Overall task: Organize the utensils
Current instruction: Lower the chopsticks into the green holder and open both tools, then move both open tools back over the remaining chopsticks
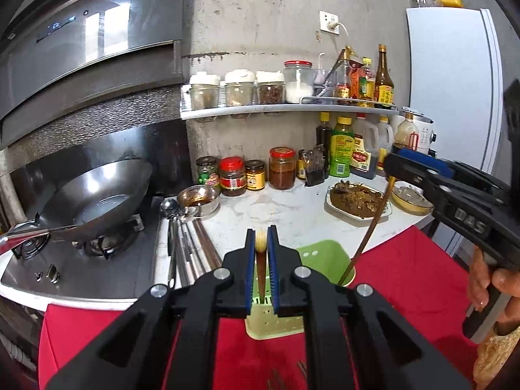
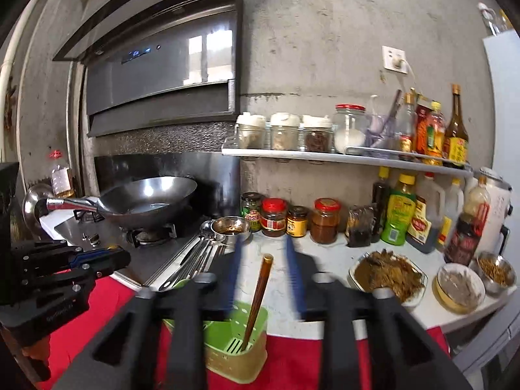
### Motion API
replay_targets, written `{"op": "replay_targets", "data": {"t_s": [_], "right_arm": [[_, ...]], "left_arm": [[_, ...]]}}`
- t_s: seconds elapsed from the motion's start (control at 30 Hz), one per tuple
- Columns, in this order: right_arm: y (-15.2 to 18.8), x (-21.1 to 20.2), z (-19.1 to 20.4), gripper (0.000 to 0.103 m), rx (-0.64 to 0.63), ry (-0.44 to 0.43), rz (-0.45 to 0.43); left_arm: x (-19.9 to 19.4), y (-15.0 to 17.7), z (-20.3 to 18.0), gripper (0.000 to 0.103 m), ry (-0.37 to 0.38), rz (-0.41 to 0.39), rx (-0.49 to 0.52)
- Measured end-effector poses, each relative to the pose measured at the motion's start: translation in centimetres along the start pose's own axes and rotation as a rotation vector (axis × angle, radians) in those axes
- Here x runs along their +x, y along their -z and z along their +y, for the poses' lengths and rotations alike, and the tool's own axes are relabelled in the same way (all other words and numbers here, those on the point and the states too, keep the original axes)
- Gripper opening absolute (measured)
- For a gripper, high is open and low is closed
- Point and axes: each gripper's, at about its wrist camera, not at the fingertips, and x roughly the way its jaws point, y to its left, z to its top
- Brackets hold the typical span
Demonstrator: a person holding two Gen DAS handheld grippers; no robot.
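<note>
Left gripper (image 1: 261,243) pinches 1 chopstick (image 1: 261,269) above the green holder (image 2: 237,351), right gripper (image 2: 263,279) spread wide around another; next, lower it in.

The right gripper (image 2: 262,269) has its two blue fingers (image 2: 294,271) spread wide apart. Between them a brown chopstick (image 2: 259,295) stands tilted in a green utensil holder (image 2: 227,354), touching neither finger. The holder sits on a red cloth (image 2: 292,360). The left gripper (image 2: 122,256) is at the left side. More chopsticks and spoons (image 2: 195,263) lie on the white counter (image 2: 325,260) near a steel wok (image 2: 149,201).
</note>
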Motion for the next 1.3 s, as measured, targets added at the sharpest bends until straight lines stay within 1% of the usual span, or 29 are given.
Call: {"op": "replay_targets", "data": {"t_s": [0.1, 0.17, 0.23, 0.3, 0.33, 0.4, 0.5, 0.6, 0.7, 0.77, 0.9, 1.0, 1.1, 1.17, 1.23, 1.3], "right_arm": [[-0.1, -2.5, -0.3, 0.046, -0.005, 0.031, -0.016], [0.3, -4.7, -0.7, 0.046, 0.001, 0.051, -0.013], [1.0, -6.8, -1.1, 0.046, 0.004, 0.053, -0.011], [2.3, -9.2, -1.4, 0.046, 0.002, 0.060, -0.005], [3.0, -10.2, -1.5, 0.046, 0.001, 0.057, -0.002], [4.7, -12.1, -1.6, 0.046, -0.003, 0.062, 0.010], [7.7, -15.0, -1.5, 0.046, -0.005, 0.061, 0.026], [11.3, -17.2, -1.3, 0.046, 0.009, 0.056, 0.067], [14.1, -18.6, -0.9, 0.046, 0.007, 0.059, 0.107], [16.2, -19.5, -0.6, 0.046, 0.016, 0.057, 0.140], [19.1, -20.8, -0.2, 0.047, 0.027, 0.054, 0.190], [21.1, -21.7, 0.1, 0.048, 0.040, 0.058, 0.220], [22.7, -22.5, 0.5, 0.050, 0.052, 0.059, 0.242], [23.6, -22.8, 0.9, 0.055, 0.056, 0.061, 0.257], [24.7, -22.9, 1.4, 0.056, 0.055, 0.064, 0.273], [25.5, -22.6, 1.7, 0.056, 0.045, 0.074, 0.287]], "left_arm": [[-2.5, -0.3, 0.0, 0.009, -0.011, -0.033, -0.006], [-4.6, -0.3, -0.2, 0.014, -0.024, -0.063, -0.005], [-6.9, 0.3, -0.4, 0.030, -0.057, -0.087, -0.001], [-9.0, 1.4, -0.7, 0.034, -0.106, -0.098, 0.011], [-10.1, 2.3, -0.7, 0.034, -0.135, -0.093, 0.014], [-12.0, 4.6, -0.7, 0.034, -0.168, -0.080, 0.002], [-14.0, 7.9, -0.7, 0.034, -0.203, -0.058, -0.008], [-15.4, 12.4, -1.0, 0.035, -0.236, -0.002, -0.029], [-15.8, 15.9, -1.1, 0.035, -0.239, 0.068, -0.059], [-15.8, 17.5, -1.2, 0.035, -0.240, 0.107, -0.077], [-16.3, 20.9, -1.5, 0.035, -0.224, 0.167, -0.128], [-16.8, 22.7, -1.8, 0.035, -0.222, 0.188, -0.152], [-17.6, 24.4, -2.7, 0.035, -0.221, 0.205, -0.150], [-17.8, 25.0, -3.2, 0.036, -0.222, 0.222, -0.152], [-18.0, 25.7, -3.8, 0.041, -0.202, 0.231, -0.150], [-17.7, 26.2, -4.3, 0.041, -0.187, 0.239, -0.135]]}}
